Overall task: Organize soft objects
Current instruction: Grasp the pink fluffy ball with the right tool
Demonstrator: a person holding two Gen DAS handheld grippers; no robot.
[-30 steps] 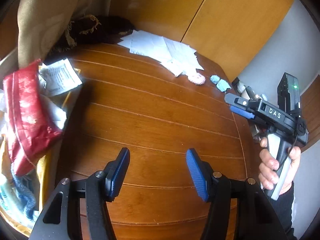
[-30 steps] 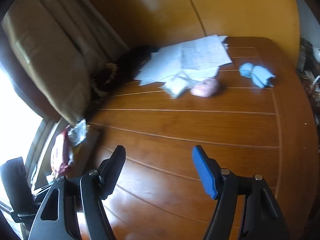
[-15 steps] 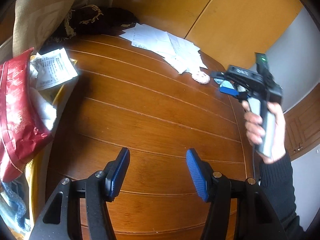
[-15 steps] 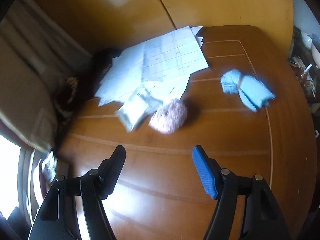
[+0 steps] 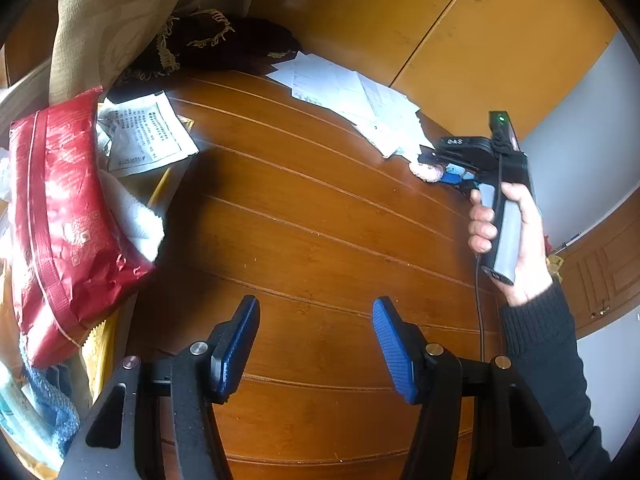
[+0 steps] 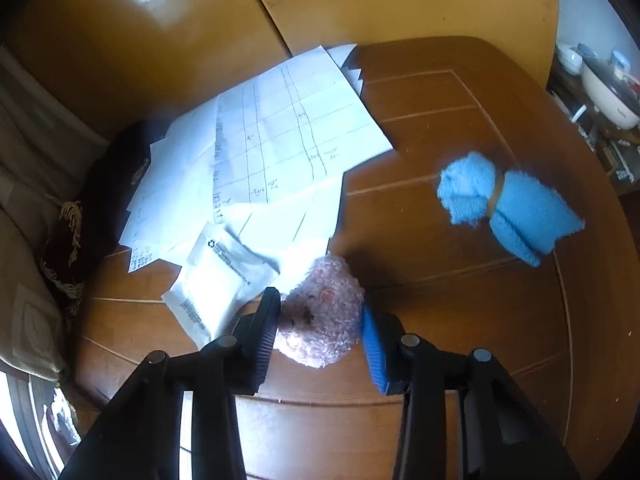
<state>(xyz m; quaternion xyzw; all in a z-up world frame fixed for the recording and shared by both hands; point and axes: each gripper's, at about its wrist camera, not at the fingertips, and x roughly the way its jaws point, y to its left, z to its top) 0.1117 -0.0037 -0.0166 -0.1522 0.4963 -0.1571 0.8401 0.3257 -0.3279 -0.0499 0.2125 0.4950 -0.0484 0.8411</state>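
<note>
Fuzzy pink ball point(image 6: 322, 318) between closing right claw point(image 6: 320, 332)

A brown wooden table point(image 6: 460, 320) with pale inlaid lines carries the things. Loose white papers point(image 6: 280, 140) lie spread at its far side, a white sachet point(image 6: 216, 280) just near of them. A fuzzy pink toy point(image 6: 324, 316) rests beside the sachet, a bound blue cloth point(image 6: 508, 208) to the right.

White sachet point(image 5: 149, 136): number (blurred) bottom edge. Second sachet point(image 6: 218, 278): recycling symbol.
</note>
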